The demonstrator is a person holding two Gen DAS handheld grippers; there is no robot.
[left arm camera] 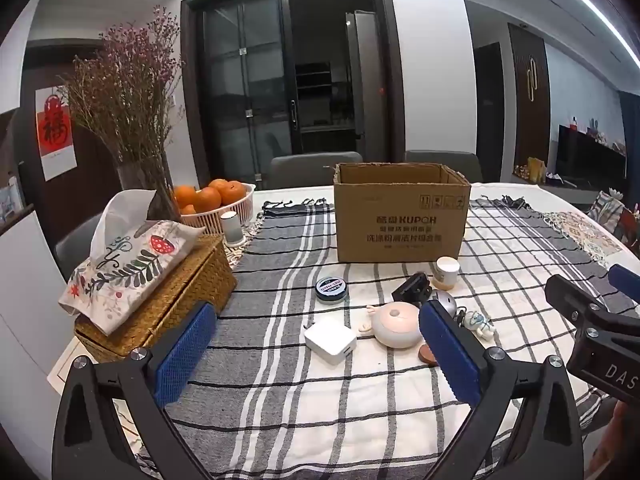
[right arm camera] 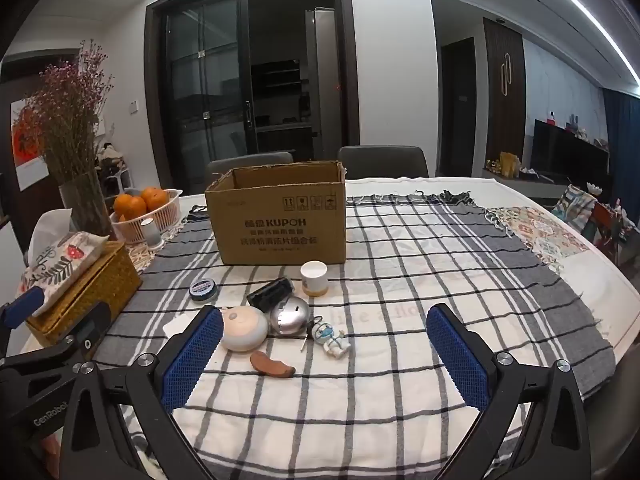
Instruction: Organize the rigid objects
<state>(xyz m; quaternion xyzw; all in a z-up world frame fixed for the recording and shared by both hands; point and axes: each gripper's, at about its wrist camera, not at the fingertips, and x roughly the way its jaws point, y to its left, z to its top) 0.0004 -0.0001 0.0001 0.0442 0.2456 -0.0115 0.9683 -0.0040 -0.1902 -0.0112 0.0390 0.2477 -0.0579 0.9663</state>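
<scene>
An open cardboard box [left arm camera: 400,220] [right arm camera: 280,220] stands on the checked tablecloth. In front of it lie a round tin [left arm camera: 331,290] [right arm camera: 203,290], a black clip-like object [left arm camera: 412,290] [right arm camera: 270,293], a white-lidded jar [left arm camera: 446,273] [right arm camera: 314,279], a white charger [left arm camera: 330,339], a round pink-and-white toy [left arm camera: 398,324] [right arm camera: 244,328], a silver ball [right arm camera: 289,316], a small figurine [left arm camera: 480,322] [right arm camera: 332,338] and a brown wooden piece [right arm camera: 273,365]. My left gripper [left arm camera: 316,364] is open and empty above the cloth near the charger. My right gripper [right arm camera: 326,354] is open and empty near the figurine.
A wicker box with a fabric tissue cover [left arm camera: 132,268] [right arm camera: 76,276] stands at the left. Behind it are a vase of dried flowers [left arm camera: 140,120], a basket of oranges [left arm camera: 212,200] [right arm camera: 144,208] and a small white cup [left arm camera: 232,226]. Chairs stand behind the table.
</scene>
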